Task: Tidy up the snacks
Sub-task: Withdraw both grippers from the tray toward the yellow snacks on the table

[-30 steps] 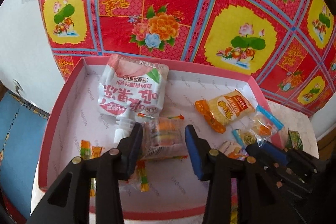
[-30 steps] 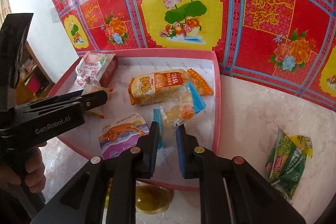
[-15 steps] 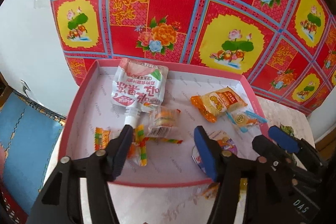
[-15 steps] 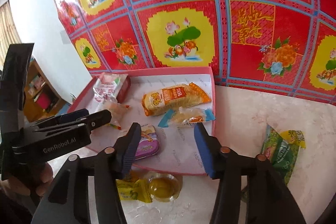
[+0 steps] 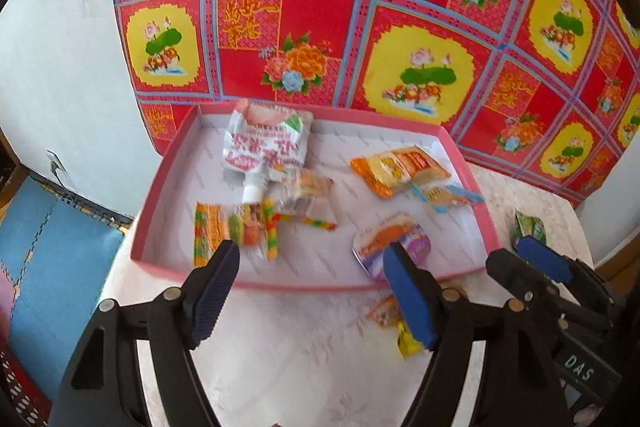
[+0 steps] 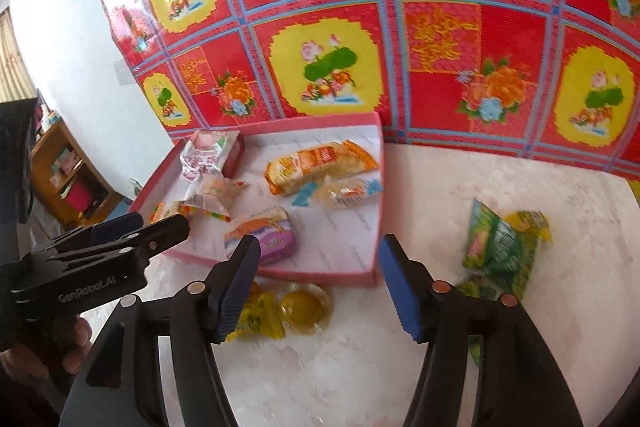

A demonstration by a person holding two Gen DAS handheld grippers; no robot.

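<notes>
A pink tray point(image 5: 168, 163) point(image 6: 374, 227) holds several snacks: a white spouted pouch point(image 5: 266, 143), striped candy sticks point(image 5: 236, 227), an orange packet point(image 5: 400, 169) point(image 6: 320, 163), a blue-ended clear candy point(image 6: 340, 193) and a purple jelly cup point(image 5: 390, 241) point(image 6: 264, 235). My left gripper point(image 5: 310, 291) is open and empty, just in front of the tray's near rim. My right gripper point(image 6: 316, 287) is open and empty, above a yellow wrapped jelly point(image 6: 280, 309) lying on the table before the tray. Green packets point(image 6: 502, 243) lie on the table to the right.
The white marble table point(image 6: 440, 195) backs onto a wall hung with a red patterned cloth point(image 5: 340, 19). A blue floor mat point(image 5: 48, 247) lies left of the table. A wooden shelf point(image 6: 68, 171) stands far left.
Both grippers have opened and pulled back from the tray. The left let go of the clear wrapped snack; the right let go of the blue-ended candy. Both snacks now lie in the tray.
</notes>
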